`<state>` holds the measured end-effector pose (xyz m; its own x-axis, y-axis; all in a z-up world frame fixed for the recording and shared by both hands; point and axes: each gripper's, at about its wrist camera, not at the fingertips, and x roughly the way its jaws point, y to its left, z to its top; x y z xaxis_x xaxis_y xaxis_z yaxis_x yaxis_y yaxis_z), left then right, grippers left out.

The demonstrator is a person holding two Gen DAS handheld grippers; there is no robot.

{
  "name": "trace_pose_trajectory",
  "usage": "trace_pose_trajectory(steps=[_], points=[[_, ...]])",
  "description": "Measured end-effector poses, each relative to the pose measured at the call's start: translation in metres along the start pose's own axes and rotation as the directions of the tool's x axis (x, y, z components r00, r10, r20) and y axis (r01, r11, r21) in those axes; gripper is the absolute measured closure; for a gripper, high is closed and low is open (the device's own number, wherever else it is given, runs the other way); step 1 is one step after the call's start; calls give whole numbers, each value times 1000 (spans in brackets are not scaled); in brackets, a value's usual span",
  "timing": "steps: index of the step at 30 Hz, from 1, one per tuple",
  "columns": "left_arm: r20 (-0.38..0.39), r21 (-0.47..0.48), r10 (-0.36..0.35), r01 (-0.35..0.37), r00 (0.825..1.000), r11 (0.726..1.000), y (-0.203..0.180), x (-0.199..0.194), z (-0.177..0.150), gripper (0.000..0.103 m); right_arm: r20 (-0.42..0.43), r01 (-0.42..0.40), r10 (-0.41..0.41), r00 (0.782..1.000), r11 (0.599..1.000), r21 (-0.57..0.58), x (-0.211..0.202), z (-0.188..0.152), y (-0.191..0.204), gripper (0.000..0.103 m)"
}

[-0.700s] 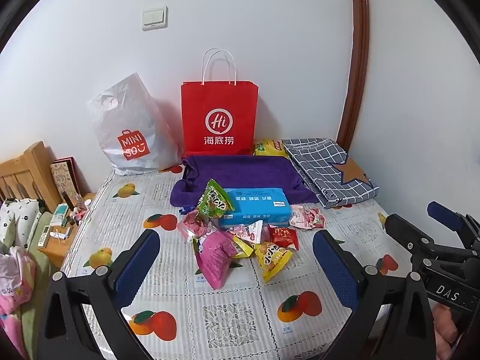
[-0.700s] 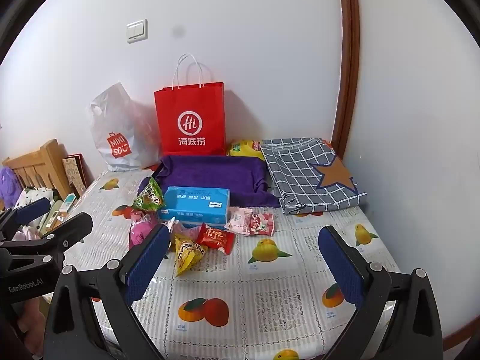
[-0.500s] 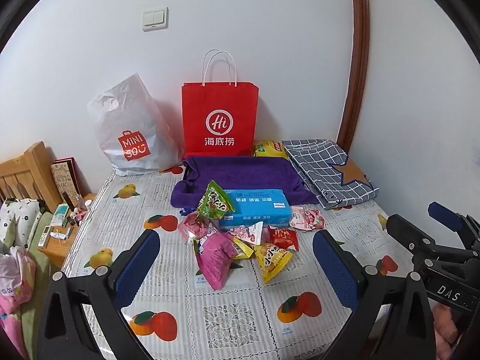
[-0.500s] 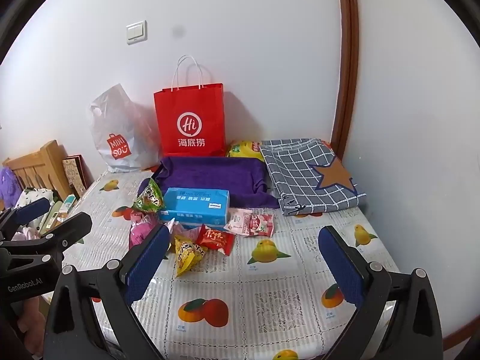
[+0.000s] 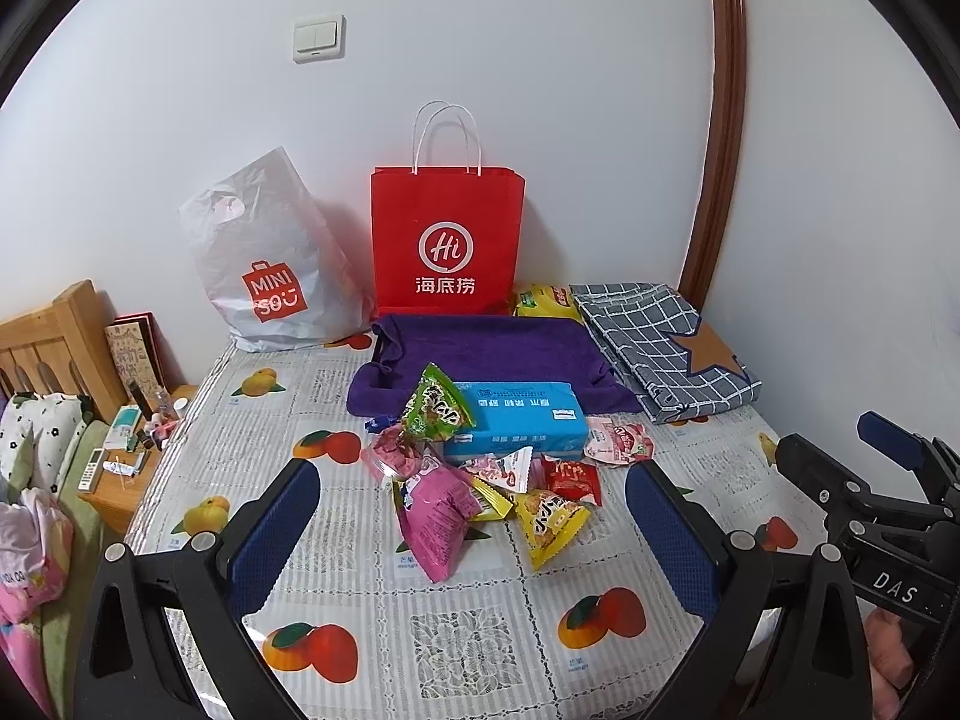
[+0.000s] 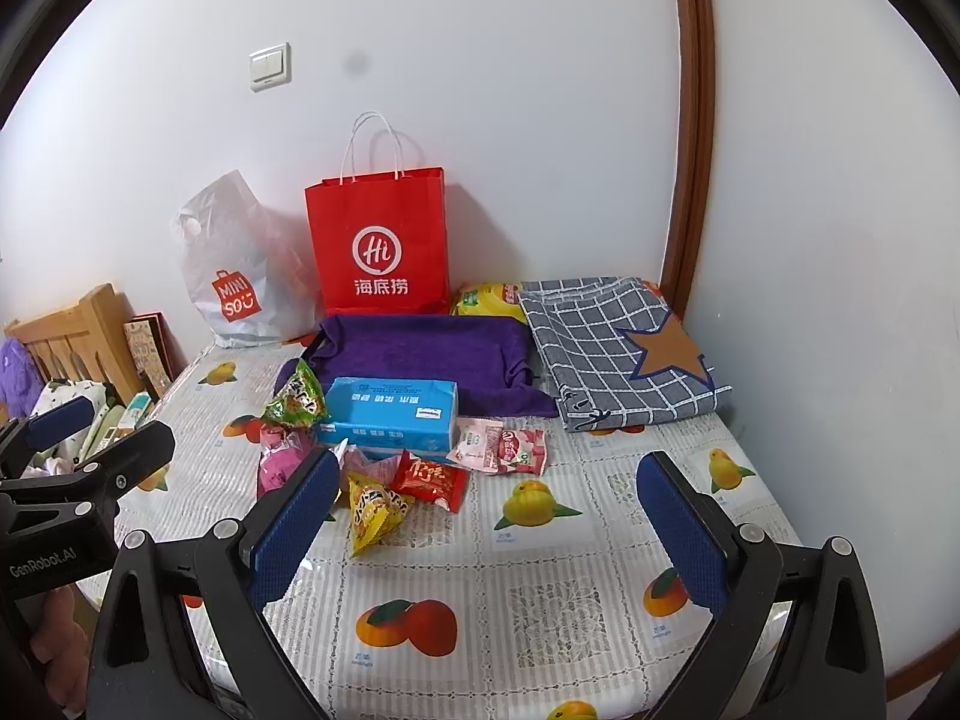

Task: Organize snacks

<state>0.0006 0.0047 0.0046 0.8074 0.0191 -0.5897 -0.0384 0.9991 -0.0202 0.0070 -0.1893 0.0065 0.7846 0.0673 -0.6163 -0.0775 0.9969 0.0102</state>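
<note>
Fruit-print tablecloth (image 5: 480, 630) is seen beneath both grippers. Left gripper (image 5: 468, 534) and right gripper (image 6: 489, 531) are held wide open above it, nothing gripped. Snack packets (image 5: 480, 492) are heaped mid-table against a blue tissue pack (image 5: 516, 420). Behind lie a purple cloth (image 5: 486, 342), a red paper bag (image 5: 447, 246) and a white plastic bag (image 5: 264, 264).

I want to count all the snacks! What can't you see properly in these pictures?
- Inside the red paper bag and white plastic bag: walls hide it, both views.
- Pink snack packet: right view, partly behind a blue finger.
- Yellow packet: mostly behind the purple cloth.
- Bedside clutter: too small.
</note>
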Motion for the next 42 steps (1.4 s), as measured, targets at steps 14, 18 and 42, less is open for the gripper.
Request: trace_pose_trajectory(steps=[14,18,42], points=[[5,-2,-3,3,1000,1000,2,-1,2,1,7,0,0,1000,1000,2,-2,-1,1,4],[7,0,3,-3,1000,1000,1,-1,4,1,9,0,0,1000,1000,3,-1,-1,1,4],[-8,-1,9,-9,1000,1000,5,2,7,1,33,-36,36,999,999,7,-10,-4,4,4]])
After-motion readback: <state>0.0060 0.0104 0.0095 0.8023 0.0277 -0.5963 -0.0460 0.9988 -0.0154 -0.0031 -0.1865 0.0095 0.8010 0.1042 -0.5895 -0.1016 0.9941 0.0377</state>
